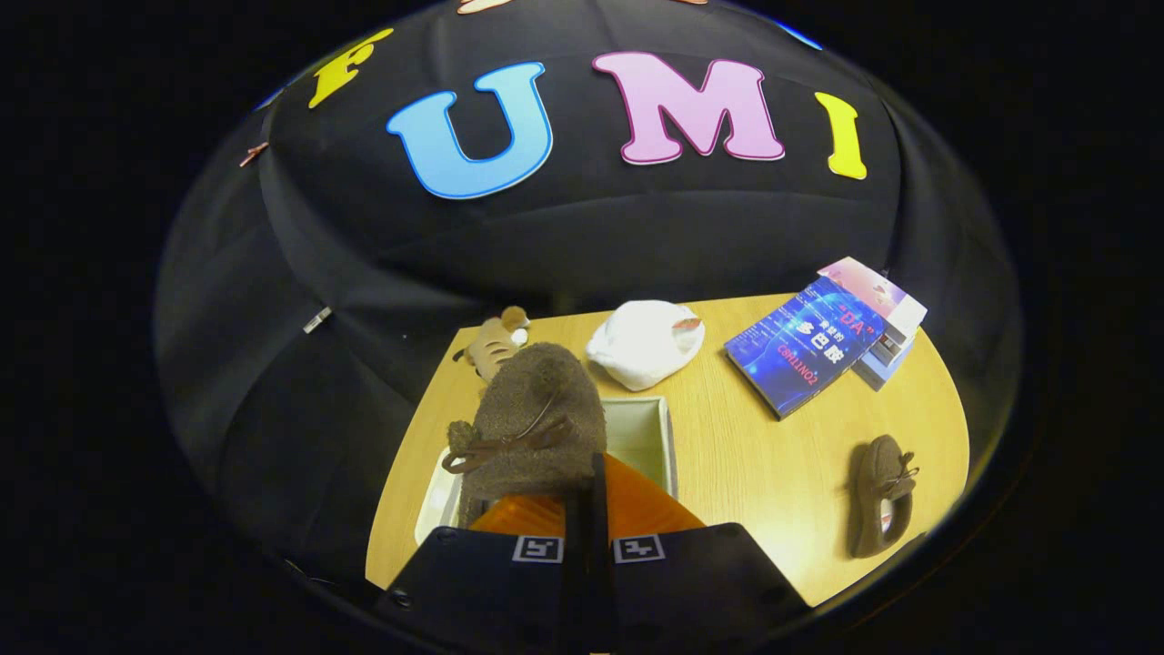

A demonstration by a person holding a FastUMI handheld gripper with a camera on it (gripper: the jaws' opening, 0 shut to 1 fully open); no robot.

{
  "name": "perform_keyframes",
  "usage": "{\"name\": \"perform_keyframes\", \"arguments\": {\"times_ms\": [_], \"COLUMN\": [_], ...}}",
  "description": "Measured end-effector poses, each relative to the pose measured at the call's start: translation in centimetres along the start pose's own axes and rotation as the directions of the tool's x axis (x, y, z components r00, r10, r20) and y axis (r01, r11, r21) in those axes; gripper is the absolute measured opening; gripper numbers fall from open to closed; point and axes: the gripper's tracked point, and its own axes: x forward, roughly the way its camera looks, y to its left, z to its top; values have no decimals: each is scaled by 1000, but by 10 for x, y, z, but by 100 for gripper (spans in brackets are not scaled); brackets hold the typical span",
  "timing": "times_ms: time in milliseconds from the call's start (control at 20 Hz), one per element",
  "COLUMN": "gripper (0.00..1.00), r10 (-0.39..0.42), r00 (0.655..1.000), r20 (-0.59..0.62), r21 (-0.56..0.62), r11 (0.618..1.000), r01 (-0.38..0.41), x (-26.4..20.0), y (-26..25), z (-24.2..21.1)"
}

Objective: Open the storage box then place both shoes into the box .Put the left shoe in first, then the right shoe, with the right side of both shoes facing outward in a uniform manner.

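Brown moccasin shoe (532, 409) hangs over the open storage box (668, 437), gripper (589, 482) clamped on its heel rim. Soft, light, floppy: grip the collar. Second moccasin (880, 496) lies well apart on the table (755, 455).

Your gripper (589, 509) fingers sit pressed together, so whatever they pinch of the brown shoe (532, 423) is hidden. That shoe covers most of the storage box (657, 437) interior. Book (805, 357) hides most of the stack beneath it.
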Motion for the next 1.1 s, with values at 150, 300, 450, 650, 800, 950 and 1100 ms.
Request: {"name": "perform_keyframes", "arguments": {"times_ms": [150, 300, 450, 650, 800, 950, 1100], "gripper": [5, 6, 5, 25, 71, 90, 91], "r10": [-47, -84, -83, -37, 12, 30, 58], "r00": [998, 993, 991, 992, 991, 989, 990], "r20": [-41, -85, -101, -123, -134, -144, -129], "r21": [28, 46, 45, 83, 68, 71, 82], "r11": [998, 995, 995, 995, 998, 997, 996], "r01": [48, 88, 87, 48, -3, -20, -47], "x": [27, 46, 60, 72, 74, 71, 65], "y": [9, 13, 26, 43, 59, 60, 60], "z": [-29, -56, -72, -87, -94, -96, -88]}}
